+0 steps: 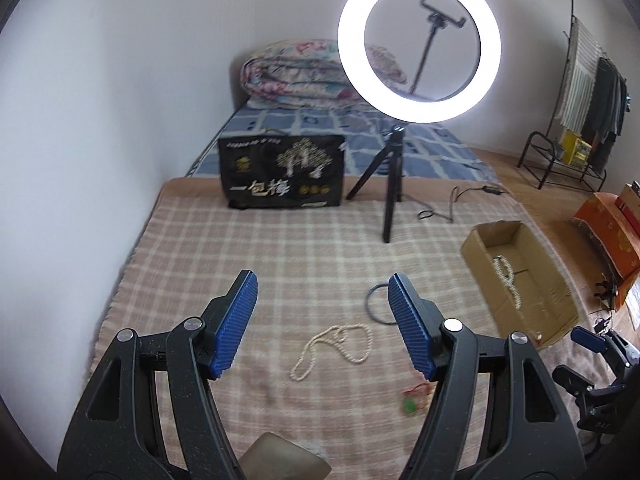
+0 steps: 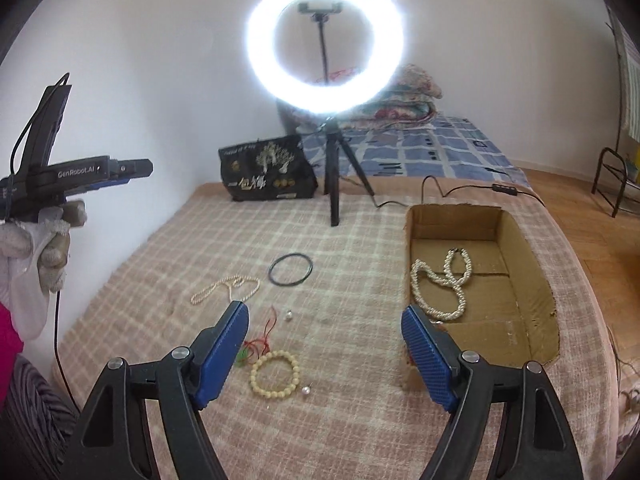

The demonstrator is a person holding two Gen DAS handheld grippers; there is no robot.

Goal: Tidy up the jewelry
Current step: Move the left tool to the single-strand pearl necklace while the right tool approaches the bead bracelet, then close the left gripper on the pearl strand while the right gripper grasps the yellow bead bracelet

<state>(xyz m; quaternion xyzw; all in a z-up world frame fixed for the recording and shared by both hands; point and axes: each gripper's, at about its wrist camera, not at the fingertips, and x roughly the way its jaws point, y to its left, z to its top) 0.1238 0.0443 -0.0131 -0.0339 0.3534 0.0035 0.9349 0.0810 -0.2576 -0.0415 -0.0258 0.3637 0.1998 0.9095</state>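
Presently the thin bead necklace (image 1: pixel 334 350) lies loose on the checked blanket (image 1: pixel 280 240), at twelve o'clock between the left gripper (image 1: pixel 320 326) fingers, its long axis running seven to one. Left gripper is nearer; jaws spread, holding nothing. Right gripper (image 2: pixel 324 354) likewise spread and empty. Cardboard box (image 2: pixel 524 280), at two o'clock, already holds a pearl strand (image 2: pixel 444 284).

Two pearl necklaces: one in the cardboard box (image 2: pixel 520 320), one on the bed (image 2: pixel 360 420). One black ring (image 2: pixel 291 270), one beaded bracelet (image 2: pixel 274 372), two loose pearls, one red-corded green pendant (image 2: pixel 256 346).
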